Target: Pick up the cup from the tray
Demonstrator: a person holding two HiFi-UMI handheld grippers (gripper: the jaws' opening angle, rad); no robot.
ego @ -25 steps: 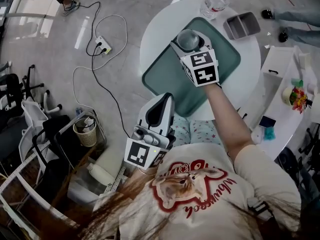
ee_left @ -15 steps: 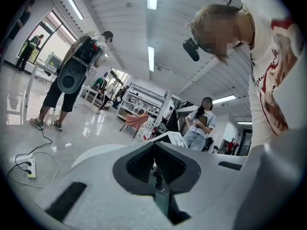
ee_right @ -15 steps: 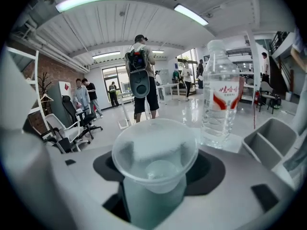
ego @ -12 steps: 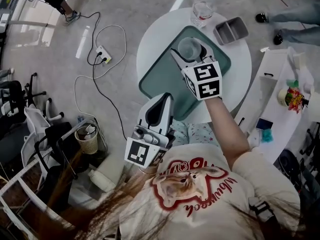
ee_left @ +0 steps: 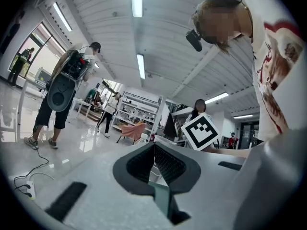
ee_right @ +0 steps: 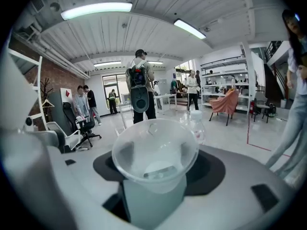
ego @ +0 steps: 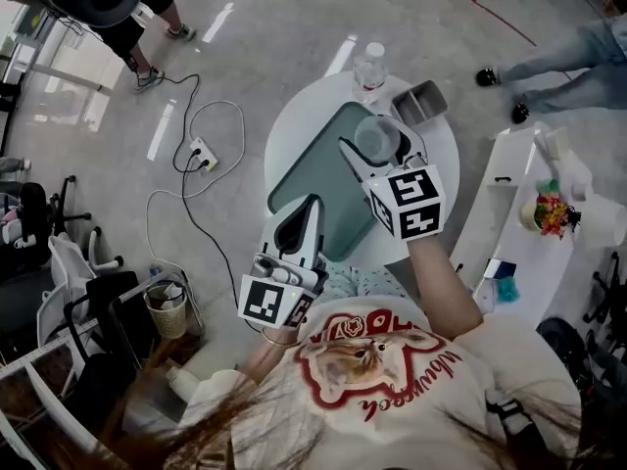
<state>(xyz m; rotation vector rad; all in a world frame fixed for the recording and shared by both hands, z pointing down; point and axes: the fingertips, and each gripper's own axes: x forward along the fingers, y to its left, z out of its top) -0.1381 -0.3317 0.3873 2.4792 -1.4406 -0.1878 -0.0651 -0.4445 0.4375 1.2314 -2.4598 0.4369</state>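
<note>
Two grippers are showing in the head view. The right gripper (ego: pixel 380 147) is clamping the clear cup (ego: pixel 374 135) over the far end of the green tray (ego: pixel 309 179) on the round desk (ego: pixel 286 116). The left gripper (ego: pixel 307 211) is hanging by the tray's near edge.

Left gripper view: jaws are pressing together, with nothing between them.

Right gripper view: the cup (ee_right: pixel 154 152) is sitting upright between the jaws, empty. I'm judging it light, thin-walled, crushable and slick, so it's best gripped gently on the side wall under the rim.

Glossy grey flr (ego: pixel 250 52), ceiling strip lights (ee_right: pixel 96 9), bg shelves (ee_left: pixel 139 110)
</note>
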